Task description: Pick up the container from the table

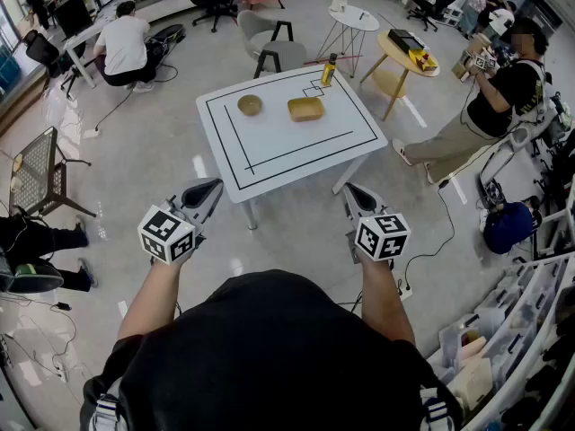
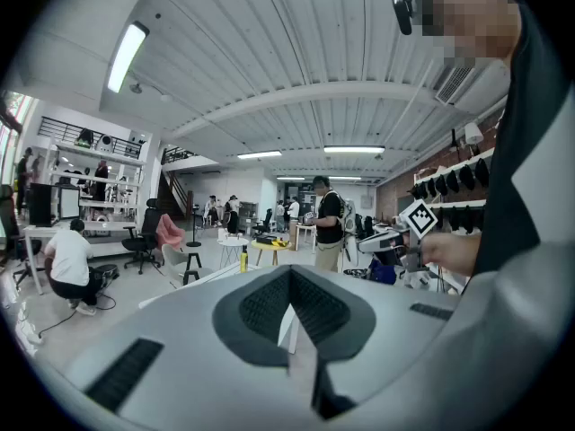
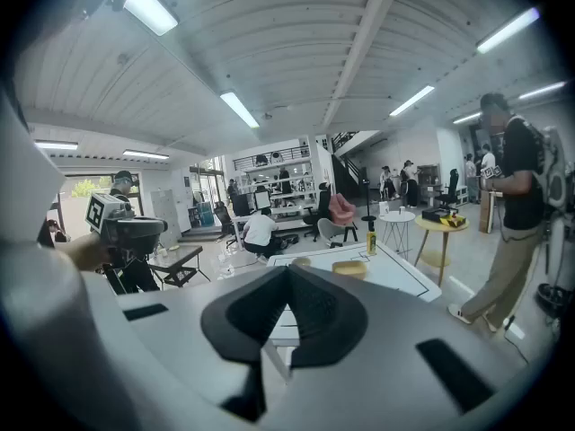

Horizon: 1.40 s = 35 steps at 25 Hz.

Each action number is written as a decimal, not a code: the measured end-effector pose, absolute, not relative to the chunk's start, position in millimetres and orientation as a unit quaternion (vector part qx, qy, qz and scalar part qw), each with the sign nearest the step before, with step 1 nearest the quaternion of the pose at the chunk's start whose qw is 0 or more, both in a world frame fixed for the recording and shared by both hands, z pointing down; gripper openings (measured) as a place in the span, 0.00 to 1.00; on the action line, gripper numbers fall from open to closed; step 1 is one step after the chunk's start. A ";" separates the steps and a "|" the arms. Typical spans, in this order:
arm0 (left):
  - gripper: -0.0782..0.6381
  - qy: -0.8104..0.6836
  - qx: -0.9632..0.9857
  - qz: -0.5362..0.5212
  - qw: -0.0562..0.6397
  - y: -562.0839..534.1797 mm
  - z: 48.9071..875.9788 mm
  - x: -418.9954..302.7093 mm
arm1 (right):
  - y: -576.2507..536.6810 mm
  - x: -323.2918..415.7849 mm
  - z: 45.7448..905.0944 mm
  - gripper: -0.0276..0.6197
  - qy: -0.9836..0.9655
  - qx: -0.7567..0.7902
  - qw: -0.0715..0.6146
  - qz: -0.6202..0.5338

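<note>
A white table (image 1: 269, 155) marked with black tape lines stands ahead of me. On its far part lie a shallow tan rectangular container (image 1: 305, 109), a round wooden bowl (image 1: 250, 105) and a yellow bottle (image 1: 329, 70). My left gripper (image 1: 211, 187) and right gripper (image 1: 352, 191) hover short of the table's near edge, well apart from the container. Both are shut with nothing between the jaws. The right gripper view shows the container (image 3: 349, 268), the bowl (image 3: 301, 261) and the bottle (image 3: 370, 241) past its closed gripper (image 3: 287, 272). In the left gripper view the gripper (image 2: 289, 272) is closed too.
A person (image 1: 503, 88) with grippers stands at the right of the table. A yellow round side table (image 1: 406, 57), a white round table (image 1: 355, 18) and a grey chair (image 1: 269, 43) stand behind it. A black mesh chair (image 1: 36, 173) is at left, storage shelves (image 1: 521, 330) at right.
</note>
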<state>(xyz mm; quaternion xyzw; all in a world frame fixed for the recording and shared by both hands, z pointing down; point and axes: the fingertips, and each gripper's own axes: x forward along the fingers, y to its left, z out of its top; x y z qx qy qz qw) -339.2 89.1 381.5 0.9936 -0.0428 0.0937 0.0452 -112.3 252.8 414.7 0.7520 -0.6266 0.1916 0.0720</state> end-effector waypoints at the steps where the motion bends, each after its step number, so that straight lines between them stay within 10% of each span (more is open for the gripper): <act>1: 0.12 -0.042 0.994 0.093 0.045 88.1 381.1 -340.9 | 252.5 -113.8 414.1 0.05 -0.625 0.753 0.072 0.191; 35: 0.12 0.001 0.991 0.119 0.054 60.0 408.1 -235.2 | 233.2 -13.0 428.7 0.05 -0.589 0.781 0.057 0.200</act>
